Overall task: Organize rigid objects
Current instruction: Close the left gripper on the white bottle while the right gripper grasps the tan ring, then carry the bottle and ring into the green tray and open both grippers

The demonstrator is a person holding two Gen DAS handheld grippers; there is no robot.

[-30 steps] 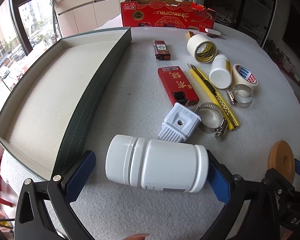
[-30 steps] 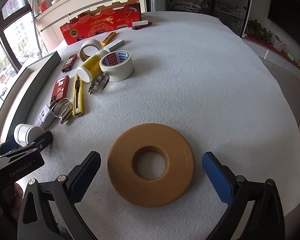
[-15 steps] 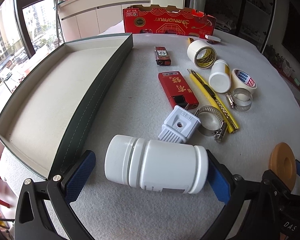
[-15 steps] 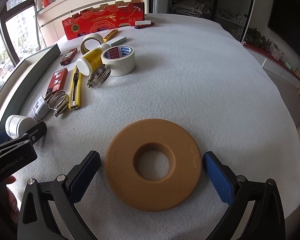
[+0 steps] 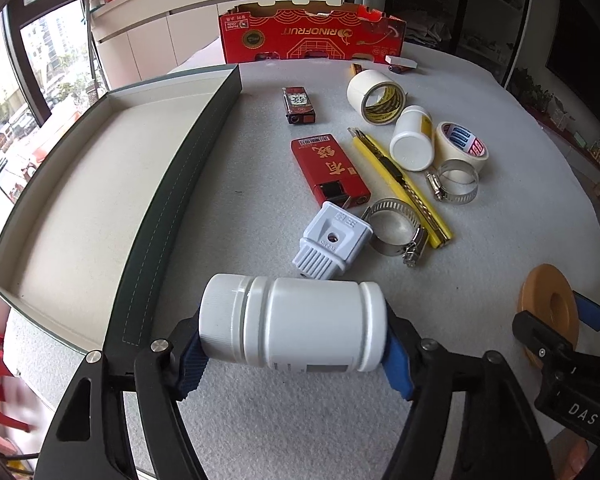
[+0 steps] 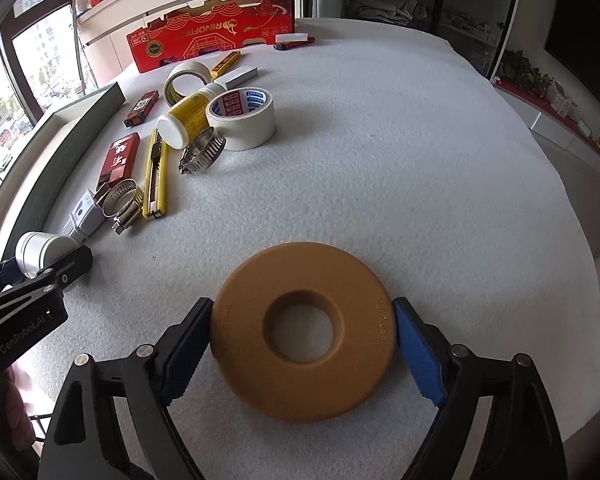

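Left gripper (image 5: 294, 354): we find its jaws have just been closing, and the blue pads now press on both ends of the large white bottle (image 5: 294, 322), cap end at one pad, base at the other. The bottle lies on its side across the fingers, on the white felt table (image 6: 400, 160). Right gripper (image 6: 302, 350): its jaws have likewise just been closing, and both pads touch the rim of the tan ring (image 6: 302, 332), which lies flat on the table.

Just beyond the bottle we note a white plug (image 5: 331, 241), and beside it a hose clamp (image 5: 396, 226). A yellow utility knife (image 5: 400, 186) runs along the clamp's far side. A large red lighter (image 5: 329, 168) lies touching the plug's far end, with a smaller red lighter (image 5: 298, 105) further back. A small white bottle (image 5: 412, 144) lies on its side between a yellow-printed tape roll (image 5: 378, 97) and a white tape roll (image 5: 462, 145); a second hose clamp (image 5: 456, 182) sits just in front of them.

To the left of all this we record a shallow green-walled tray (image 5: 172, 200). A red carton (image 5: 312, 38) stands at the table's far edge.
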